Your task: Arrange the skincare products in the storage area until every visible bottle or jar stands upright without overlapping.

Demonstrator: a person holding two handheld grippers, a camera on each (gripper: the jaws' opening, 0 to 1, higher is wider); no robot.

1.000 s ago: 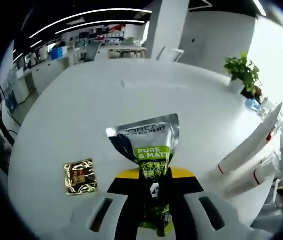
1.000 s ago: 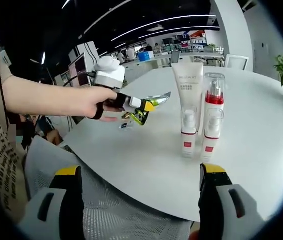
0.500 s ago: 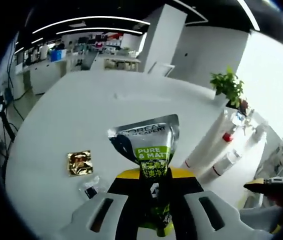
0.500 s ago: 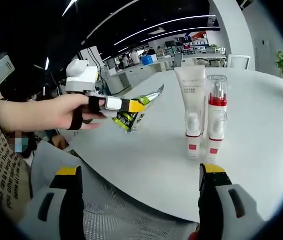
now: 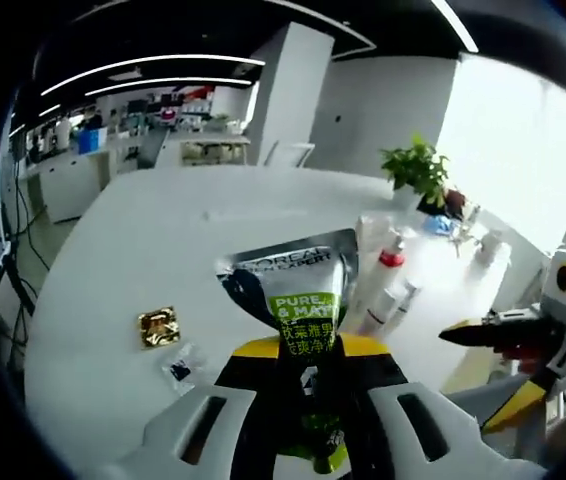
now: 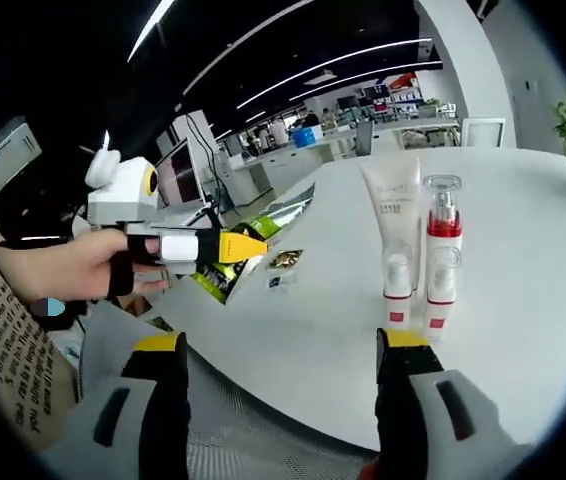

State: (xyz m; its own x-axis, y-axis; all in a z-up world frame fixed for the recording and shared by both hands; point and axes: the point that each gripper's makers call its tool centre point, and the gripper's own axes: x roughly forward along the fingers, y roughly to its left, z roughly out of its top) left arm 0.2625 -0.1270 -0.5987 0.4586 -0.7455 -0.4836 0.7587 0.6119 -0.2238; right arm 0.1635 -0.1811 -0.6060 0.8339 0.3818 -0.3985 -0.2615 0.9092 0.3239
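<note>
Left tongs clamped on green-and-silver L'Oréal tube, held above white desk. Right tongs spread apart, gripping nothing, near desk edge. White tube and red-collared pump bottle upright, side by side. Gold sachet flat on desk, small packet just beside.

Daylight flooding in at right of left gripper view — window blowing out, glare washing over white table. Ceiling light strips glowing against dark upper frame. Fisheye bending edges — periphery softening, lower-right corner blurring.
</note>
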